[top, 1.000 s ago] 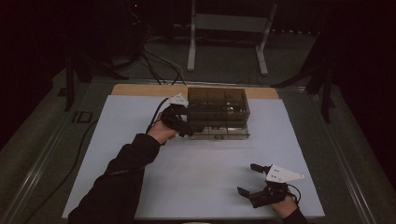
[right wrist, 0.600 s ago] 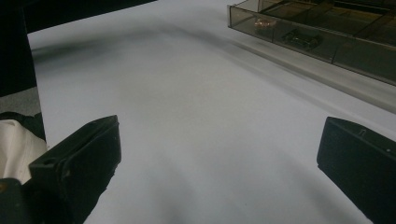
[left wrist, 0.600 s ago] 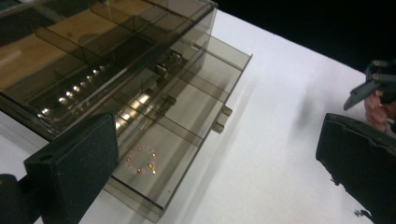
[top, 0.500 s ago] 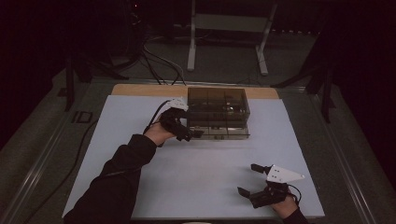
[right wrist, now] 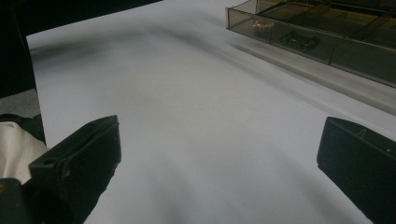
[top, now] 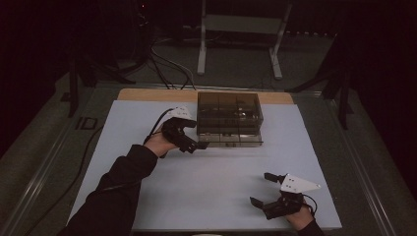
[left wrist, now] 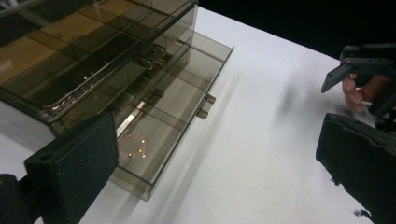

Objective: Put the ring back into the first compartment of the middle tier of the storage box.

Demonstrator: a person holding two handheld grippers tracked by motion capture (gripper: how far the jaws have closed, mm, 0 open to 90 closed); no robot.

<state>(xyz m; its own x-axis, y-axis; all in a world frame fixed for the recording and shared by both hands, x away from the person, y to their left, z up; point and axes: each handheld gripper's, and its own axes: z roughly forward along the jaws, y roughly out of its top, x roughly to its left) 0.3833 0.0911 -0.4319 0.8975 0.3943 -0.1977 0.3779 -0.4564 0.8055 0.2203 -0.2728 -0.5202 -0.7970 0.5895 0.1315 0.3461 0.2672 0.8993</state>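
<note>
A smoky see-through drawer box (top: 228,114) stands at the back middle of the white tabletop (top: 216,182). Its bottom drawer (left wrist: 173,107) sticks out a little, with two small knobs on its front. Tiny gold beads (left wrist: 133,145) lie in the drawer's near compartment. My left gripper (top: 194,146) is open just off the drawer's front left corner, and nothing is between its jaws in the left gripper view (left wrist: 219,154). My right gripper (top: 263,189) rests open near the table's front right, over bare tabletop (right wrist: 219,154), pointing toward the box (right wrist: 322,32).
A wooden strip (top: 147,94) runs along the table's far edge behind the box. A cable (top: 88,147) trails off the left side. A metal stand (top: 241,29) and floor cables lie beyond the table in the dark.
My left gripper has slid from the box's left side toward the near side, to the drawer's front corner. The right gripper has stayed put.
</note>
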